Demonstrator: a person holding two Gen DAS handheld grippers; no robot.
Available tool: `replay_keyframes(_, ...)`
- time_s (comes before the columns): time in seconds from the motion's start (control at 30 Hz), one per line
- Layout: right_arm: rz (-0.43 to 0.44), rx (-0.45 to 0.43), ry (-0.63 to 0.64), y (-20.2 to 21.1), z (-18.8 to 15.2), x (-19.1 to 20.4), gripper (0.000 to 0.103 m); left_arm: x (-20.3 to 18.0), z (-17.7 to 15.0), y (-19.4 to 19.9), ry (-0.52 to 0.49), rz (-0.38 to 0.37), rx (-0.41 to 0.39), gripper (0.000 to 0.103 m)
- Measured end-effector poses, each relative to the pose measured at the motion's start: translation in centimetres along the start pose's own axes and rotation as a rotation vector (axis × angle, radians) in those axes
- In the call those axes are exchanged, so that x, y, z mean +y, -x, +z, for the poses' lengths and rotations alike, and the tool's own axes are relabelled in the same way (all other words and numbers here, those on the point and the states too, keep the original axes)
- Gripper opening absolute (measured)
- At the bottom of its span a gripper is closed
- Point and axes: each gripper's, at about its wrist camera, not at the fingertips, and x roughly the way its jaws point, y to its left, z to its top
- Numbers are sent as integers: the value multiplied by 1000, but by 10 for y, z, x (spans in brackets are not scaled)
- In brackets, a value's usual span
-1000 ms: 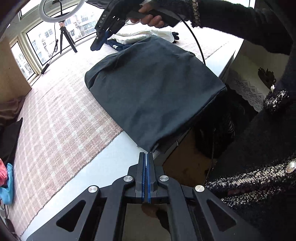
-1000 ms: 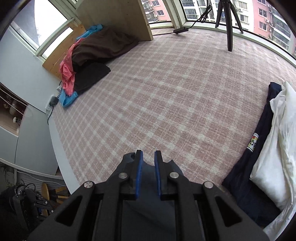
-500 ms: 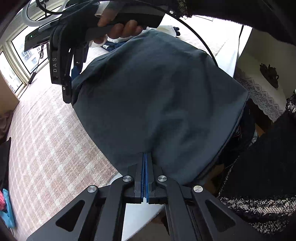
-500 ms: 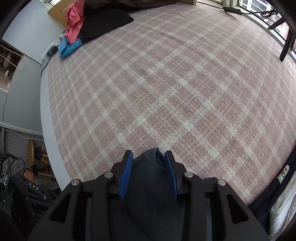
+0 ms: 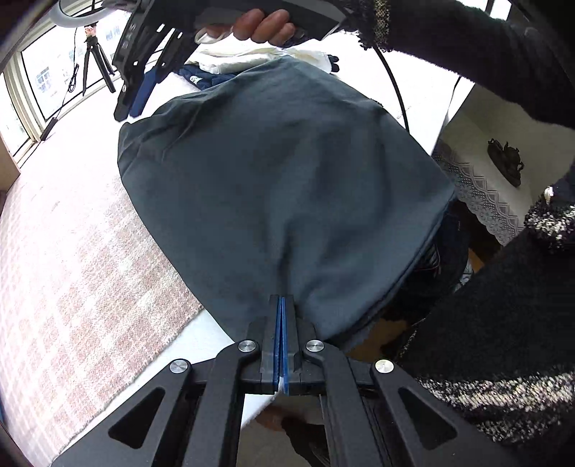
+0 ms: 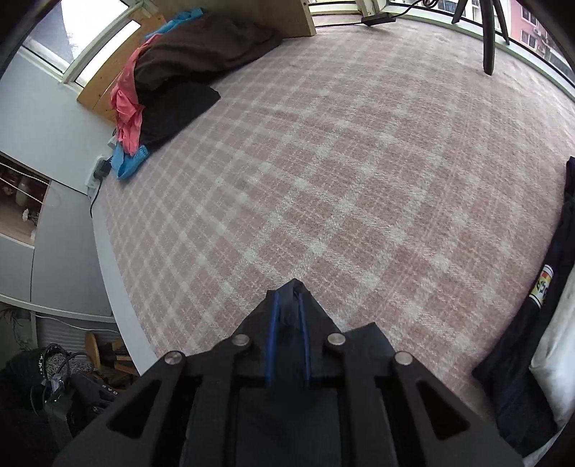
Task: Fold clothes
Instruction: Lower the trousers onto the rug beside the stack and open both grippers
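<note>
Dark grey garment (image 5: 287,186) stretched over the pink plaid blanket (image 5: 72,258) between two pinches, likely ready for a fold. Left tool (image 5: 281,305) clamped tight on the near hem. Right tool (image 6: 287,309) angled downward, narrow, gripping the far corner; right hand (image 5: 262,25) above.

Pink plaid bed (image 6: 359,172): grey garment (image 5: 280,186), navy/white clothes (image 6: 539,323) at right edge, dark pile (image 6: 179,72) far corner.

garment (image 5: 280,186) on blanket (image 5: 72,269), folded clothes (image 5: 230,61) behind
</note>
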Motion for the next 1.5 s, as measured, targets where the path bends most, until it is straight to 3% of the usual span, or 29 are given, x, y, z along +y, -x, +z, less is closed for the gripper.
replay_keyframes(0.07, -50, -117, -27, 42, -24, -2, 25, 0, -2, 10, -22, 1, 18, 0)
replay_keyframes(0.17, -93, -179, -69, 78, -73, -6, 25, 10, 8, 33, -34, 22, -26, 6)
replay_keyframes(0.3, -67, -143, -158, 58, -129, -9, 25, 44, 60, 36, -65, 117, -126, 10)
replay_keyframes(0.4, -90, -117, -182, 35, -156, -15, 25, 72, 101, 19, -72, 110, -180, 11)
replay_keyframes(0.43, -122, -119, -161, 30, -159, -17, 22, 80, 111, 3, -75, 135, -154, 15)
replay_keyframes(0.5, -219, -133, -160, 29, -160, -27, 0, 95, 133, -34, -75, 202, -84, 15)
replay_keyframes(0.6, -285, -177, -211, 50, -169, -28, 2, 105, 128, -47, -54, 278, -40, 11)
replay_keyframes(0.67, -361, -196, -166, 65, -183, -8, 13, 109, 119, -40, -39, 319, -38, 15)
replay_keyframes(0.7, -379, -193, -151, 70, -192, 2, 16, 105, 111, -28, -29, 310, -50, 15)
replay_keyframes(0.77, -316, -200, -195, 75, -217, 11, 29, 97, 94, -5, -6, 277, -71, 14)
replay_keyframes(0.8, -262, -208, -229, 74, -231, 15, 29, 93, 86, 7, 5, 261, -82, 14)
replay_keyframes(0.9, -209, -206, -274, 67, -265, 28, 29, 60, 67, 13, 1, 166, -84, 16)
replay_keyframes(1.0, -280, -164, -270, 50, -281, 29, 29, 26, 49, -6, -26, 74, -41, 26)
replay_keyframes(1.07, -372, -128, -323, 43, -286, 14, 28, 11, 45, -17, -47, 68, -12, 27)
replay_keyframes(1.17, -272, -230, -425, 71, -288, -6, 30, 1, 53, -15, -74, 78, -31, 24)
replay_keyframes(1.27, -203, -297, -433, 94, -278, -11, 41, -9, 62, -13, -100, 88, -50, 25)
replay_keyframes(1.5, -171, -125, -433, 50, -266, -12, 41, -15, 84, -19, -136, 120, -64, 29)
